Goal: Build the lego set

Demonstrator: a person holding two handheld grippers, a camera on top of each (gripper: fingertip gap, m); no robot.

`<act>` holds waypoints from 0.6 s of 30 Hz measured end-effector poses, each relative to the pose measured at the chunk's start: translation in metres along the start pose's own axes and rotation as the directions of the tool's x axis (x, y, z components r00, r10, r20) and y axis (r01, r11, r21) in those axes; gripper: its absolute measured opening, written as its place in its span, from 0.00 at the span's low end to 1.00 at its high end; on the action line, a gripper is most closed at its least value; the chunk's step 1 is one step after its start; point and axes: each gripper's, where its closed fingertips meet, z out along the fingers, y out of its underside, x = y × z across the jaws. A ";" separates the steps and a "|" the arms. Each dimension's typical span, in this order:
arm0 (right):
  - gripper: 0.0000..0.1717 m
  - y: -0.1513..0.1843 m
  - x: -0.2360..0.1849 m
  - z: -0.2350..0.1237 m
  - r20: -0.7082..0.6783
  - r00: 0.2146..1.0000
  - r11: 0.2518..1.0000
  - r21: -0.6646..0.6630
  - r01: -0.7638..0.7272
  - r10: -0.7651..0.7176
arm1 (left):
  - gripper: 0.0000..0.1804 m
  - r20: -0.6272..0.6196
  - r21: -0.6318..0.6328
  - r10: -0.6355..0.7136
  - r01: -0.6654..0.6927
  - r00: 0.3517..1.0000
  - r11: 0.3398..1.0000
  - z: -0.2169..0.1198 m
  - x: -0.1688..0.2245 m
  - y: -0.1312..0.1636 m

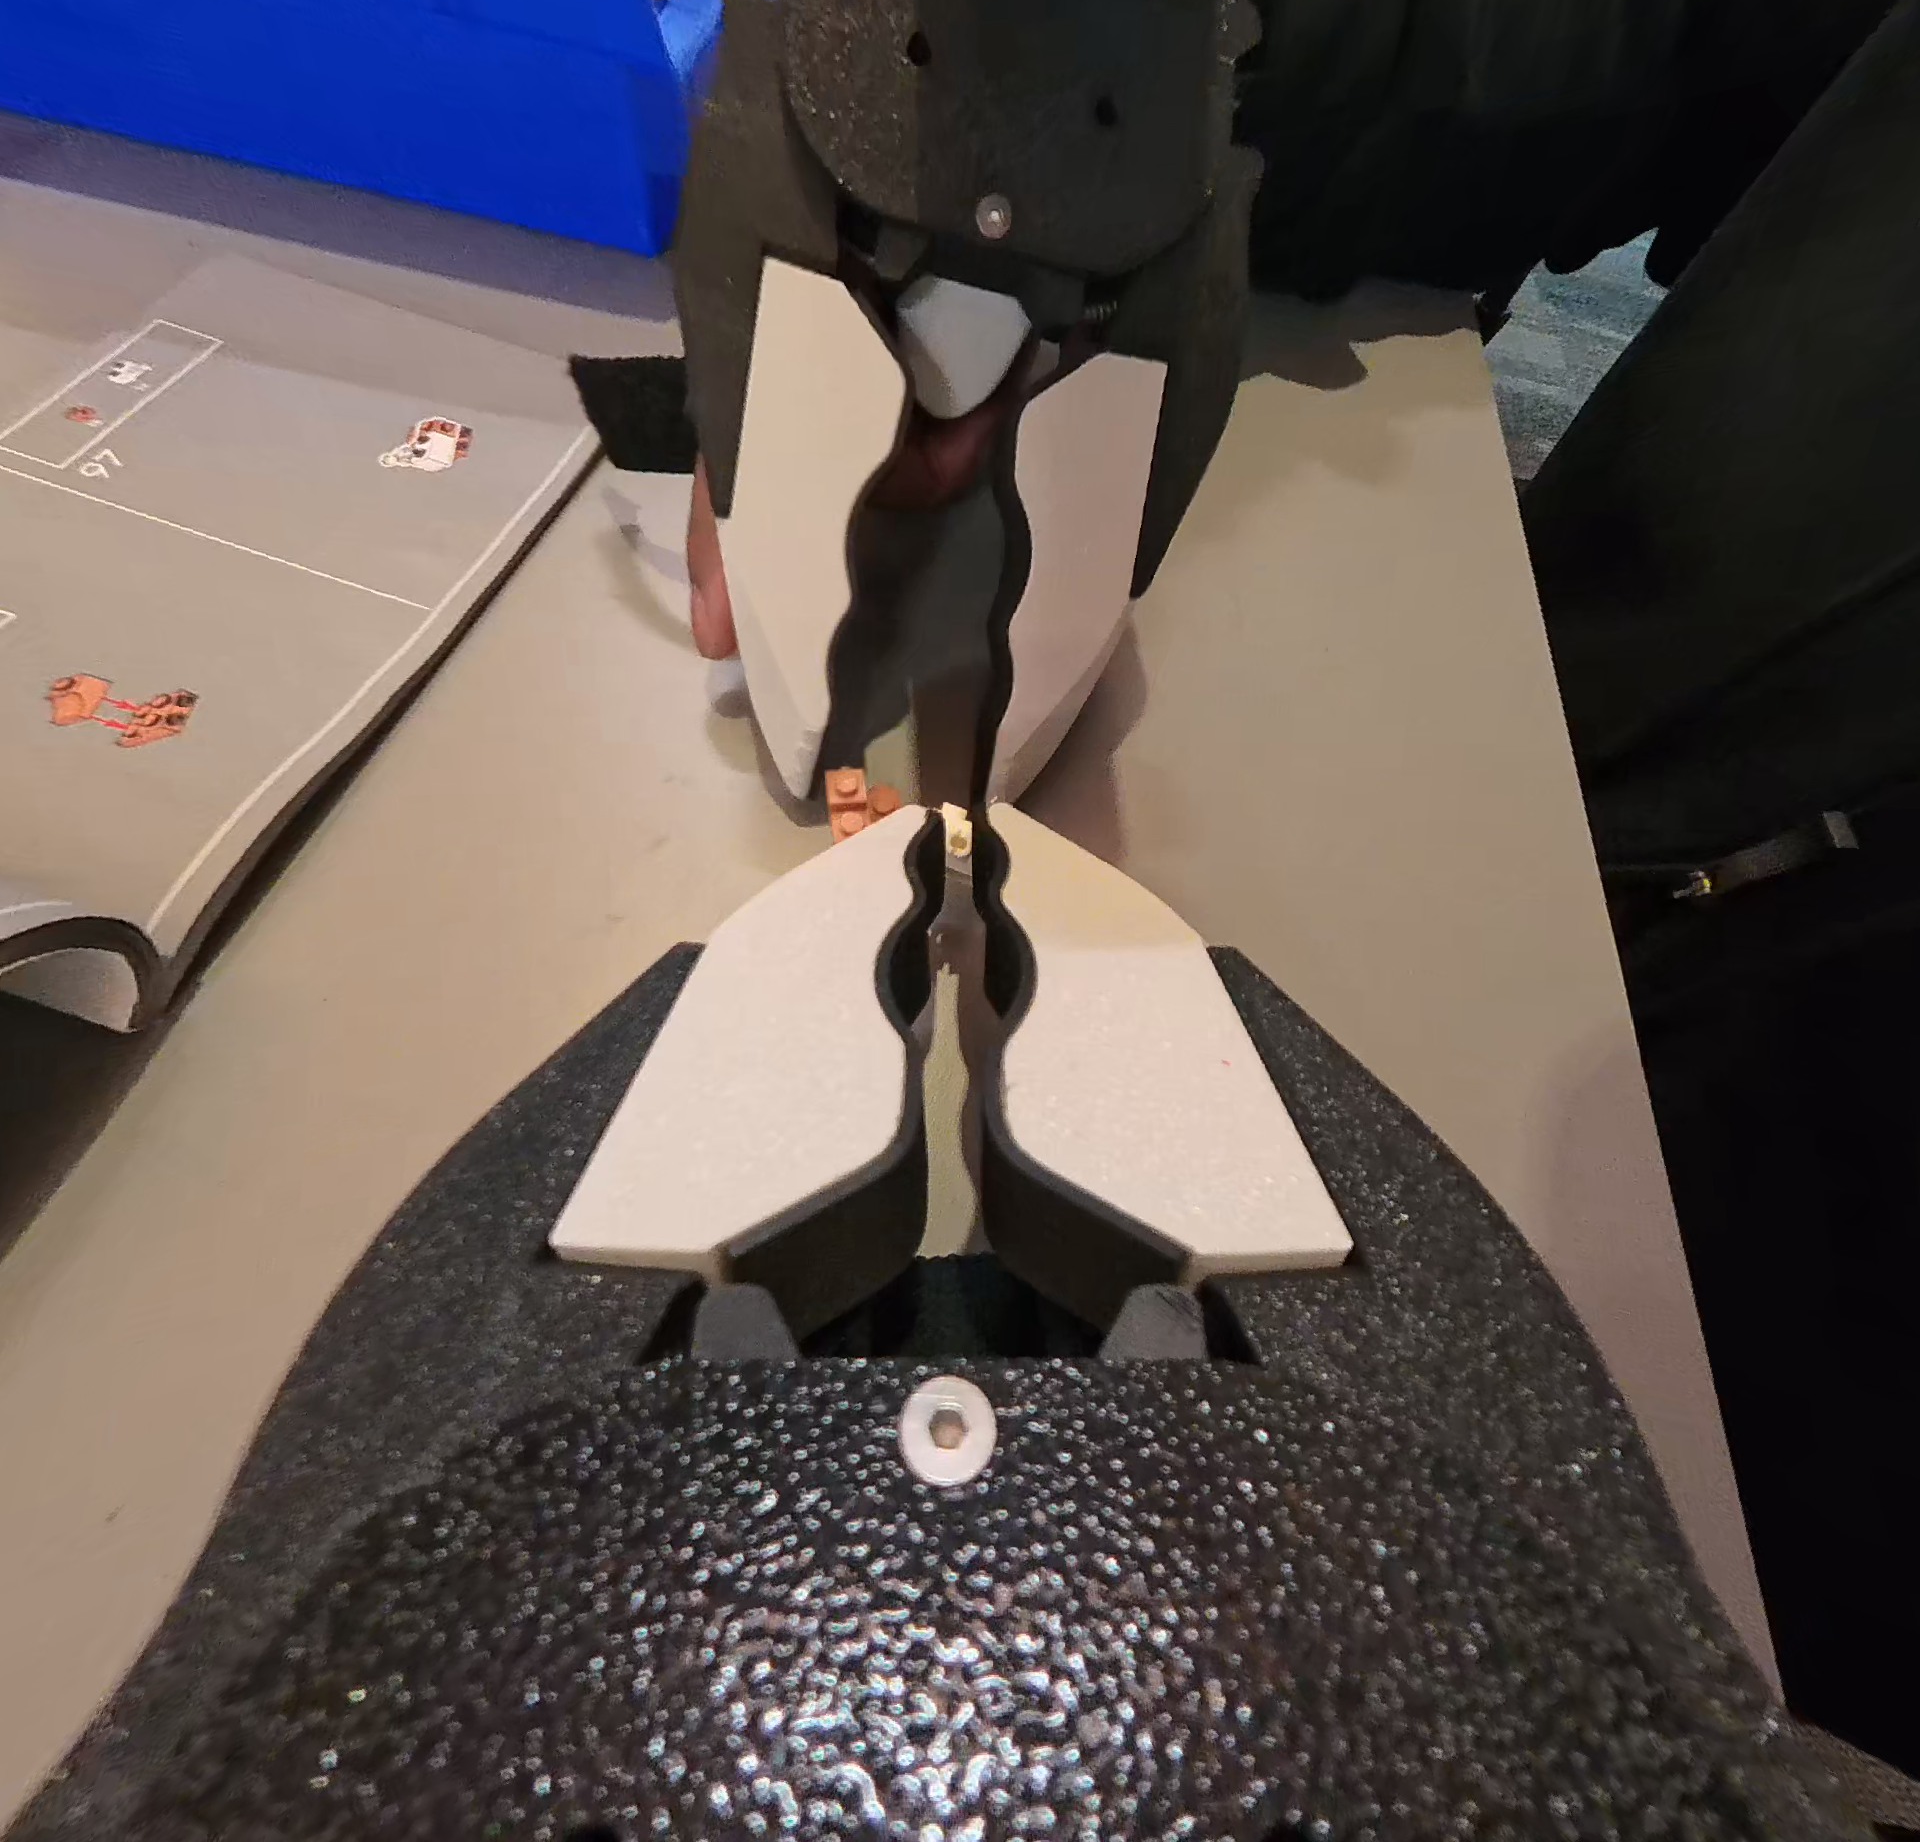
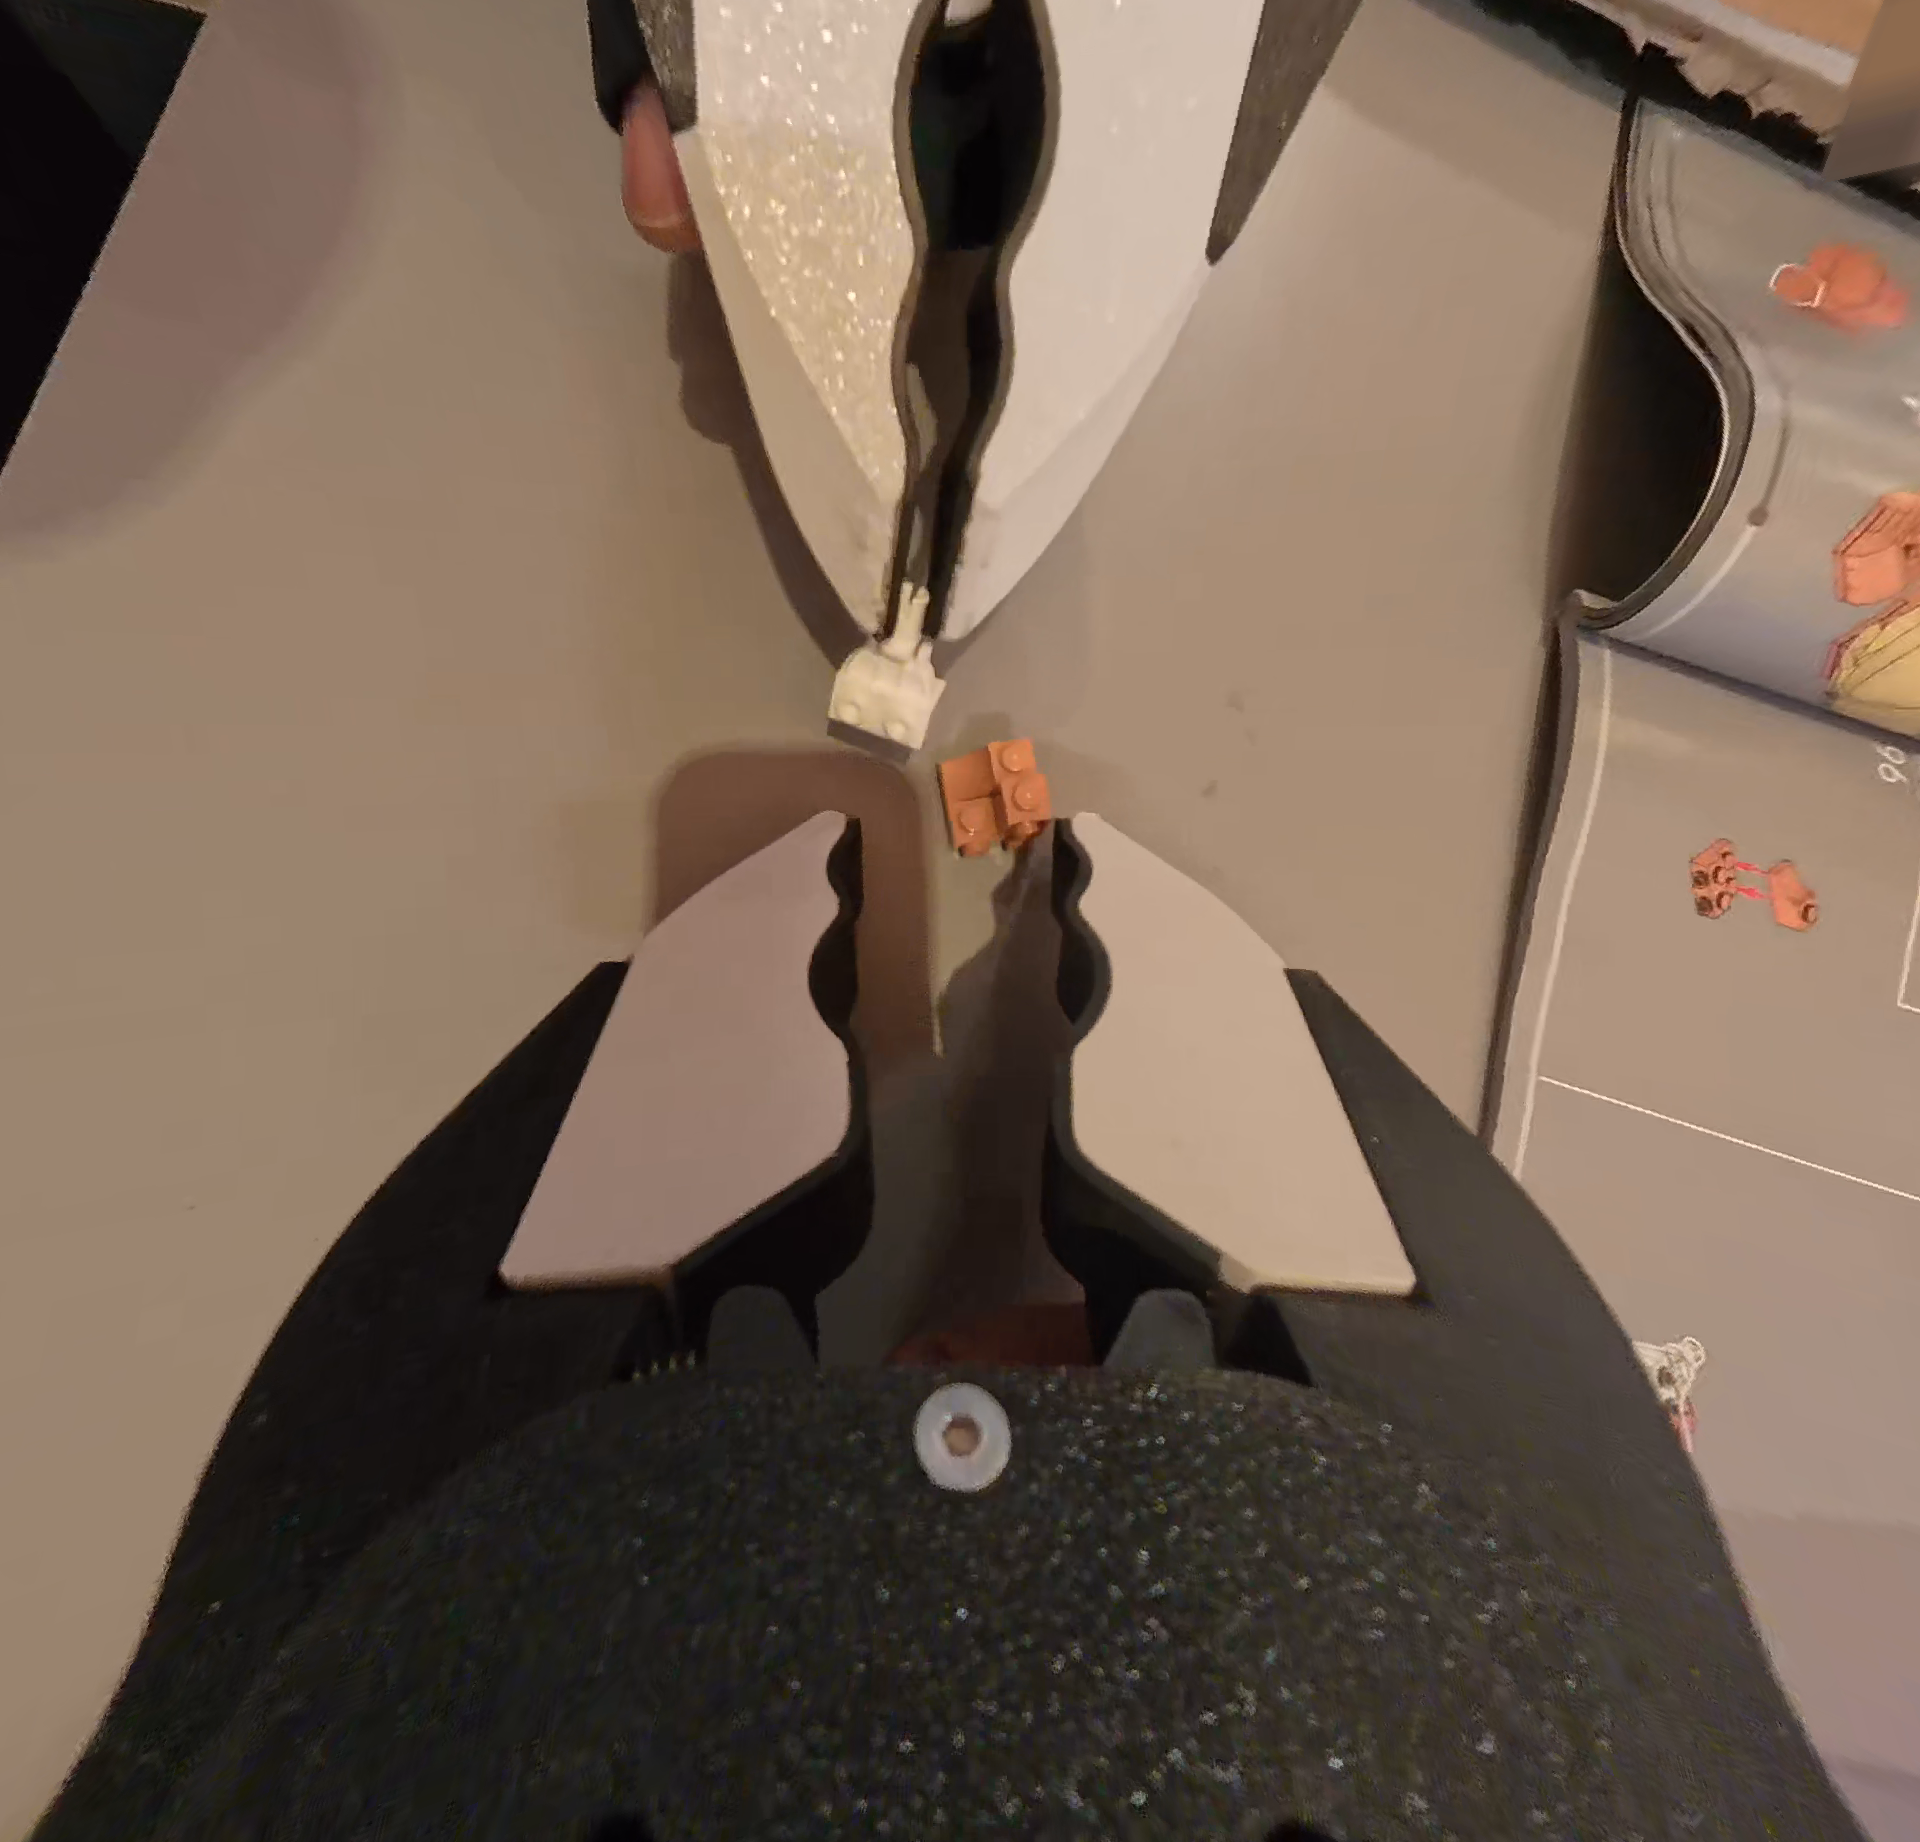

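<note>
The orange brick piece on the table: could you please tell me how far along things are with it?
The left tongs already grip a white brick assembly. The right tongs stand open just short of the orange brick piece, which lies ungrasped and apart on the table.

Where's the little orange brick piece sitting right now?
The orange brick piece lies on the grey table, just ahead of the open right gripper, near its right fingertip, beside the cream brick piece pinched by the left gripper.
</note>
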 end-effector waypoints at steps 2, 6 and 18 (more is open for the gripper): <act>0.17 0.001 -0.003 -0.001 -0.010 1.000 1.000 -0.006 -0.018 0.018 | 0.02 0.005 -0.013 0.004 -0.004 1.000 1.000 0.002 0.000 0.001; 0.15 0.002 -0.016 -0.003 0.011 0.999 0.999 -0.015 -0.052 0.052 | 0.02 0.013 -0.060 0.026 -0.025 1.000 0.998 0.007 0.001 0.007; 0.15 0.002 -0.001 -0.003 -0.051 0.991 0.993 -0.006 -0.122 0.122 | 0.02 -0.042 -0.037 -0.009 0.007 0.999 0.999 0.004 0.004 0.004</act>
